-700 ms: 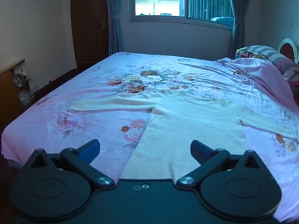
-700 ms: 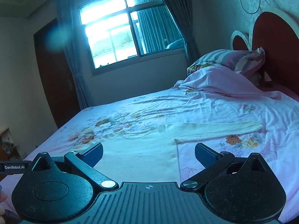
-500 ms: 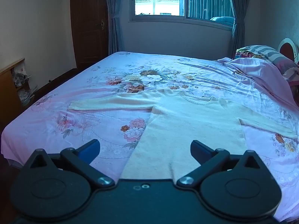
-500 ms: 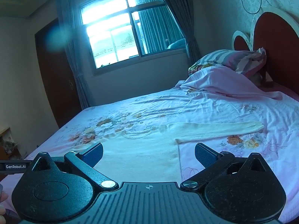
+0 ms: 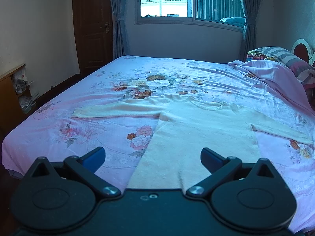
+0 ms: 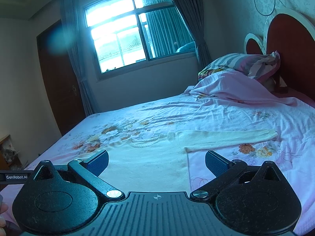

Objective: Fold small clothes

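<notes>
A cream knitted sweater [image 5: 196, 125] is seen spread flat on the floral bedsheet [image 5: 94, 129], neckline toward the window, both sleeves stretched out to the sides; no fold has been made yet, so the whole job is judged to be ahead. The left gripper [image 5: 152, 156] is held just above the hem end with its jaws spread wide and nothing gripped. The right gripper [image 6: 156, 161] is likewise held fully released over the sweater's body, near the right sleeve [image 6: 232, 138]. Against the earlier frames almost nothing is changed: the sweater is untouched, and only a slight drift is noted in the right view.
</notes>
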